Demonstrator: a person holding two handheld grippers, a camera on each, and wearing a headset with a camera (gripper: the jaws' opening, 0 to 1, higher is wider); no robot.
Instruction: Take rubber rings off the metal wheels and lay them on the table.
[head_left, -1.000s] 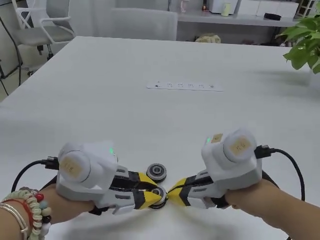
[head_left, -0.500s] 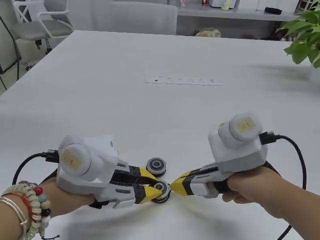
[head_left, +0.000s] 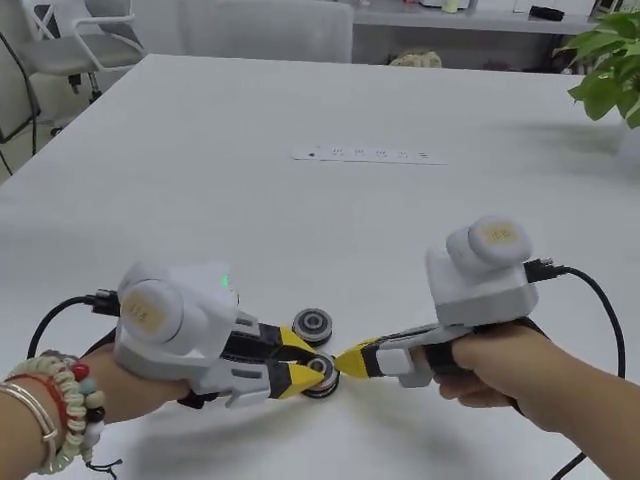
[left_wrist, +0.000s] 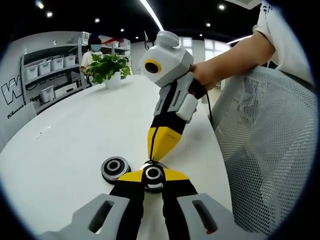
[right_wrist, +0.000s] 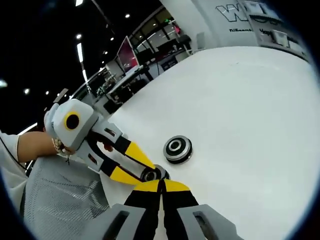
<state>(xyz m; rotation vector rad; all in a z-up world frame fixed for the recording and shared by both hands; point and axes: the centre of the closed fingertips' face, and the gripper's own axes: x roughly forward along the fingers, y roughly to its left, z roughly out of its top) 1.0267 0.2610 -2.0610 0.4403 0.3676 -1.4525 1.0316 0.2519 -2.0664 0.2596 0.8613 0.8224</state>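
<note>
White table, power strip at 12 o'clock. My left gripper clamps a metal wheel, flat, axle up; my right gripper, jaws together, touches its rim.

White surface, matte, mostly bare. White power strip lies flat mid-surface, long side running left-right, well apart from the rest. Near edge: one metal wheel lies flat on its side, black rubber ring on its rim. Second wheel just beside it, nearer the edge, pinched between the left gripper fingers; can't tell if it rests on the surface. Potted plant stands at the far right side.
</note>
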